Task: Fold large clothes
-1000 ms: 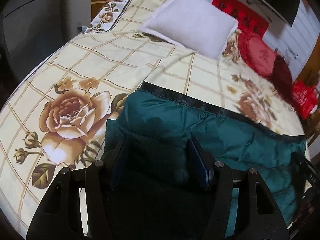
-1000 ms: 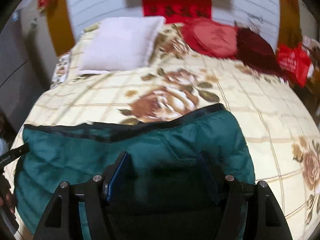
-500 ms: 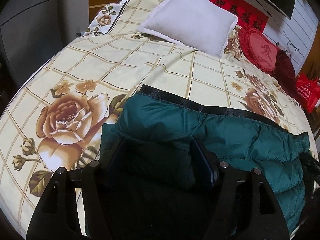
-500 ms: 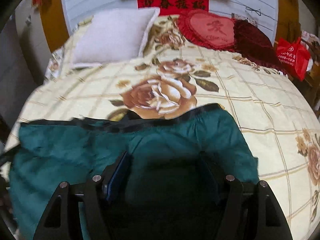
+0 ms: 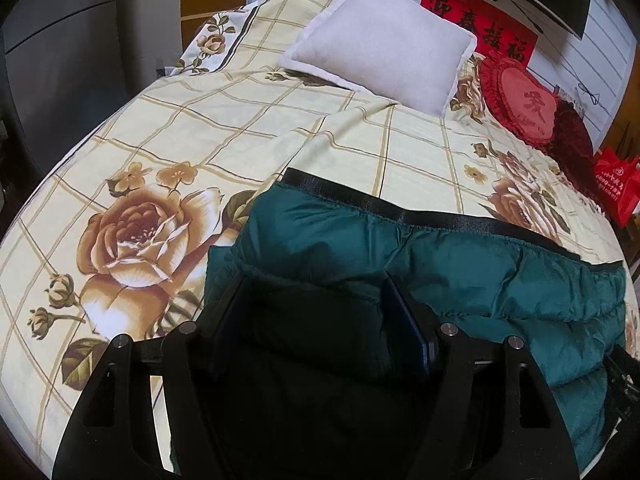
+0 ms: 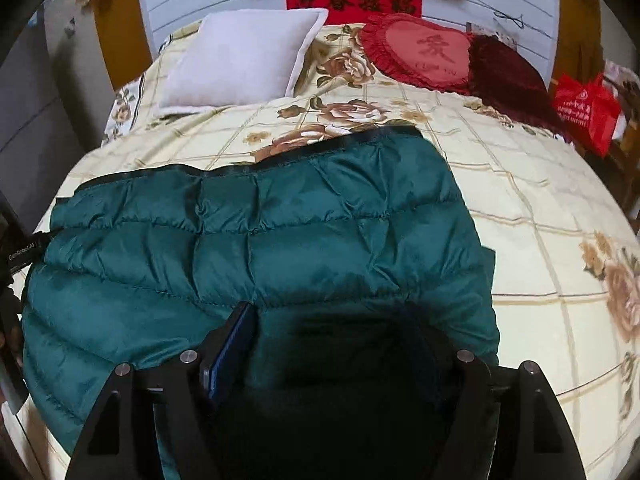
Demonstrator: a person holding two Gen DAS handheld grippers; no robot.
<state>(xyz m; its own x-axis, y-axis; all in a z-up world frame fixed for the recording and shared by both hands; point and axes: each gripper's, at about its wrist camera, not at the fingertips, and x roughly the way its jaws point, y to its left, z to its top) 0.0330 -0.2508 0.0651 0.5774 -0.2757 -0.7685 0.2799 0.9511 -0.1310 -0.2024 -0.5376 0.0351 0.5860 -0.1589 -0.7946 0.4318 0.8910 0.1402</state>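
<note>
While both grippers sit low over the near edge of the teal quilted jacket [image 6: 256, 256], the left gripper [image 5: 316, 320] stands spread with fabric bulging between its pads, and the right gripper [image 6: 340, 344] is opening over a dark fold — a grip cannot be told. The jacket's long axis runs nine to three; its black hem [image 5: 400, 204] lies at twelve. Beyond — open bedspread [image 5: 180, 128] up to the white pillow [image 6: 244, 56].

White pillow [image 6: 240, 56], red heart cushion [image 6: 420, 50], red bag [image 6: 586, 114] on floral bedspread [image 5: 200, 128].
</note>
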